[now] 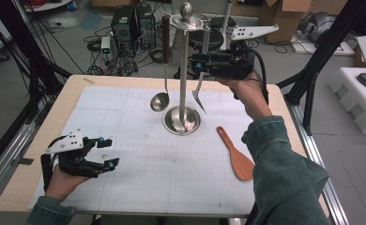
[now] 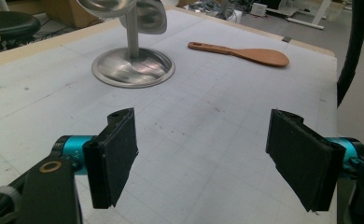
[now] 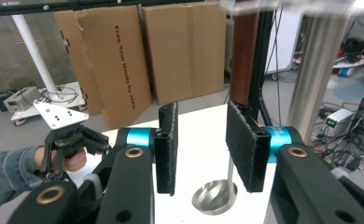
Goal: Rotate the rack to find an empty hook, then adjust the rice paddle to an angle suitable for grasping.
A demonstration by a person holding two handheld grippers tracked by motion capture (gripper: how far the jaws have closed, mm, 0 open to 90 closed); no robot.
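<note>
Up high, right gripper point(image 1: 196, 64) level beside the steel stand point(image 1: 183, 70), right at the hanging turner point(image 1: 199, 96); fingers point(image 3: 167, 147) narrowly parted, nothing between them. Down at the left of the surface point(image 1: 148, 187), left gripper point(image 1: 107, 152) resting low, fingers wide and empty. Ladle point(image 1: 160, 101) hanging opposite; wooden paddle point(image 1: 235, 154) lying flat.

sleeves point(image 1: 284, 164): green denim, both arms | left gripper point(image 1: 105, 152): black body, teal collars, grey screw-dotted plate | right gripper point(image 1: 196, 63): black, teal collars, black cable, brass-ringed screws, near the metal stand point(image 1: 183, 70)
</note>
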